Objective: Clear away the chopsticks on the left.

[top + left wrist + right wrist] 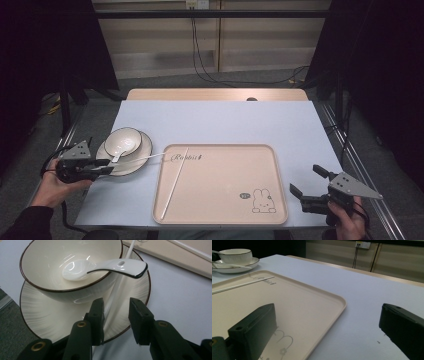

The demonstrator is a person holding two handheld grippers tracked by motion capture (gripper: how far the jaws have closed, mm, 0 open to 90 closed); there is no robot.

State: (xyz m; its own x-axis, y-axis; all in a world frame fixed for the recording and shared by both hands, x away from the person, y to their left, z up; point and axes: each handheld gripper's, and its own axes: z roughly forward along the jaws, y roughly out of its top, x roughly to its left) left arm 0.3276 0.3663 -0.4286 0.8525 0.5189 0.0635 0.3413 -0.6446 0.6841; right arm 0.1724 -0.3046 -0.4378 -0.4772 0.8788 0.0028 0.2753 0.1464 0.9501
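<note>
Left gripper jaws half-spread astride chopstick over plate rim; right gripper jaws wide.

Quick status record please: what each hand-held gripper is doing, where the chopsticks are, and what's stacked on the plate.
left hand-held gripper: over the plate's near edge, jaws either side of a white chopstick, gap still visible on one side
right hand-held gripper: open, beside the tray, holding nothing
chopstick on plate: lies across the plate, far end toward the tray
second chopstick: lying in the tray
bowl: on the plate
spoon: in the bowl, handle over the rim
</note>
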